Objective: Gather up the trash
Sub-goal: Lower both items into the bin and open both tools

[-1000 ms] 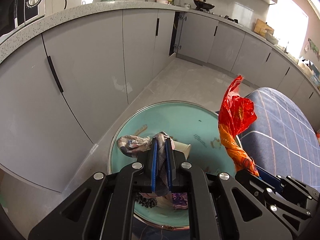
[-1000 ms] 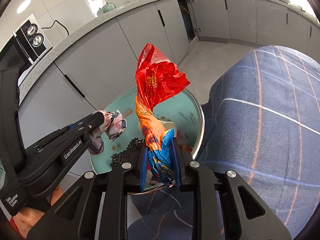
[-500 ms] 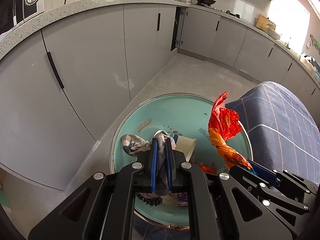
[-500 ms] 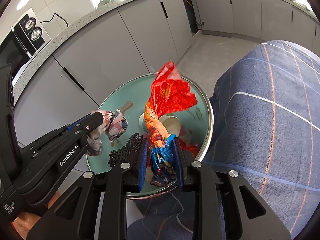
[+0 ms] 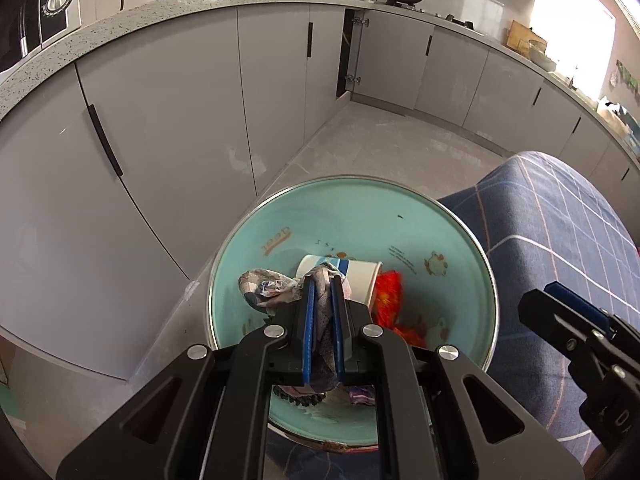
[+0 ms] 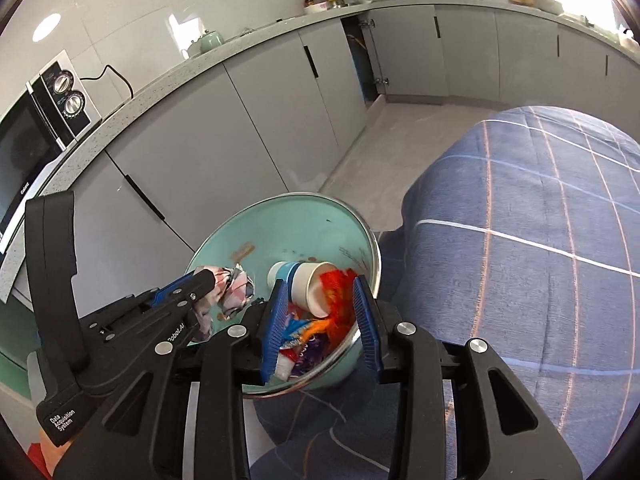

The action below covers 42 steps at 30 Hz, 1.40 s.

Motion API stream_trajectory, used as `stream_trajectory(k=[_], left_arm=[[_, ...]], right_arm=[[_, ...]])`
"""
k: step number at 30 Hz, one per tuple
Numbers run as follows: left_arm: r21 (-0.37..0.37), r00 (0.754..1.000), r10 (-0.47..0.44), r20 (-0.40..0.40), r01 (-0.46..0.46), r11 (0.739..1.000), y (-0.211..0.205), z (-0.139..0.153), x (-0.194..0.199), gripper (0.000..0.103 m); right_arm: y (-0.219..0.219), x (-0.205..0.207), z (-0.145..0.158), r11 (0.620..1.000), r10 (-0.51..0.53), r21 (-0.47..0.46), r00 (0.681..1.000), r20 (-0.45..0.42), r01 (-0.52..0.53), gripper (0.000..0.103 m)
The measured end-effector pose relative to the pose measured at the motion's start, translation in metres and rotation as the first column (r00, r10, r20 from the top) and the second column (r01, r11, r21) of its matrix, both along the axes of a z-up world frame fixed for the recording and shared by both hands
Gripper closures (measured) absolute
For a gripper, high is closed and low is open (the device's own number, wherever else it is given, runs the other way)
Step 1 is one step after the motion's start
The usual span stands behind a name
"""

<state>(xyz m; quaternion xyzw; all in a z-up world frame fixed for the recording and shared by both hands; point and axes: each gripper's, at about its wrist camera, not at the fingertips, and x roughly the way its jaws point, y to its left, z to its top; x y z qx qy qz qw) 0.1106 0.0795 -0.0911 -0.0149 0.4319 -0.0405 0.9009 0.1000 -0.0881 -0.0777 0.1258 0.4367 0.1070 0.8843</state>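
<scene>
Your right tongs (image 6: 322,322) have just opened, dropping the red wrapper (image 6: 338,300) into the teal bin (image 6: 280,220) below them; your left tongs (image 5: 322,332) still clamp crumpled paper (image 5: 266,288), next to drop.

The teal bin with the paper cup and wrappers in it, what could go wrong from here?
1. The left gripper is shut on a crumpled checked cloth scrap over the round teal bin; released off-centre, it might land outside.
2. The right gripper, jaws just opening, sits close above the red plastic wrapper and could snag it when withdrawing.
</scene>
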Motion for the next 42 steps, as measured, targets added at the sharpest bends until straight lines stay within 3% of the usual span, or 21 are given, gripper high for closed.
stream_trajectory(k=[14,31,34,36,42], left_arm=[[0.044,0.999,0.008,-0.051,-0.006,0.999,-0.002,-0.021,0.0,0.094],[0.067,0.997,0.022,-0.078,-0.017,0.998,-0.004,-0.03,0.006,0.09],[0.08,0.997,0.02,-0.068,-0.015,0.997,-0.004,-0.03,0.005,0.072],[0.092,0.998,0.028,-0.054,-0.023,0.995,-0.004,-0.028,0.004,0.04],[0.119,0.999,0.04,-0.022,-0.037,0.992,-0.006,-0.021,0.002,0.02]], right_arm=[[-0.016,-0.011,0.002,0.998,-0.061,0.017,0.998,0.001,0.061,0.068],[-0.009,-0.007,-0.003,0.998,-0.05,0.023,0.999,-0.017,0.051,0.068],[-0.009,-0.006,-0.004,0.998,-0.05,0.028,0.999,-0.021,0.051,0.068],[-0.007,-0.007,-0.004,0.998,-0.049,0.03,0.999,-0.021,0.049,0.068],[-0.009,-0.009,-0.001,0.997,-0.065,0.036,0.998,-0.014,0.065,0.067]])
